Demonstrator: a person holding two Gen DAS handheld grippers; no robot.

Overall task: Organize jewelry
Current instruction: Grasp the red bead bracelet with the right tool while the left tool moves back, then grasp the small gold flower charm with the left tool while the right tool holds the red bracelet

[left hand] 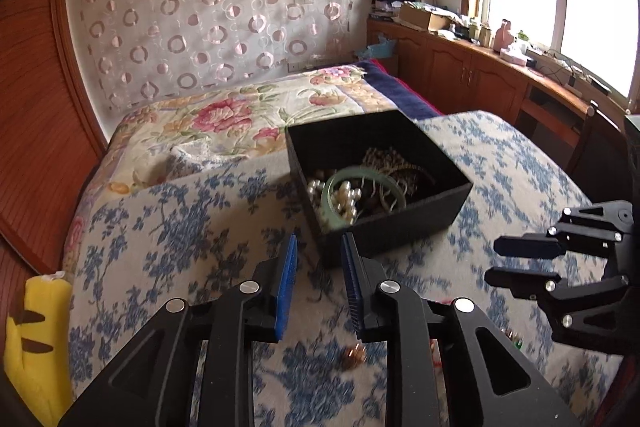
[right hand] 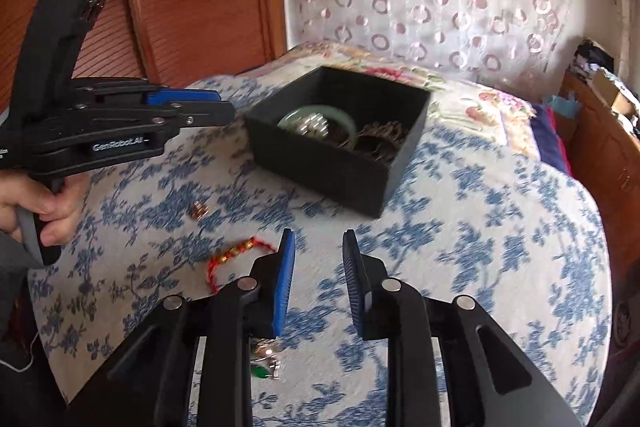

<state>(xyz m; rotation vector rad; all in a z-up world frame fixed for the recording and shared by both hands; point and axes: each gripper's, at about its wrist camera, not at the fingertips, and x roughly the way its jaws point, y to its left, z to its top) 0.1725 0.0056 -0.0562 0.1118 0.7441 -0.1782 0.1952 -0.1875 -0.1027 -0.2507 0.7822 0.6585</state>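
Bed [right hand: 500,227] with blue-flower cover carries everything. Black box [right hand: 340,163] sits far-centre on it, already holding a green bangle [right hand: 316,117], pearls [left hand: 346,197] and dark bead strands. Both tongs empty, jaws parted a little, nothing between them. Left tongs [left hand: 319,279] hover near side of the box; right tongs [right hand: 319,279] hover over bare cover, just right of the loose pieces.

Still loose on the cover, near side: red cord bracelet [right hand: 236,255] with gold beads, just left of the right tongs; small copper-coloured piece [right hand: 199,209] farther left; a silvery item with a green stone [right hand: 266,363] under the right tongs, partly hidden.

Likely step: pick up a loose piece, drop it in the box. To do it well: take the red bracelet first, pinch at the bead cluster, not the thin cord; come in low and flat, avoid snagging the cover; lift clear above the box wall before releasing. Small pieces may slip out of the pads.
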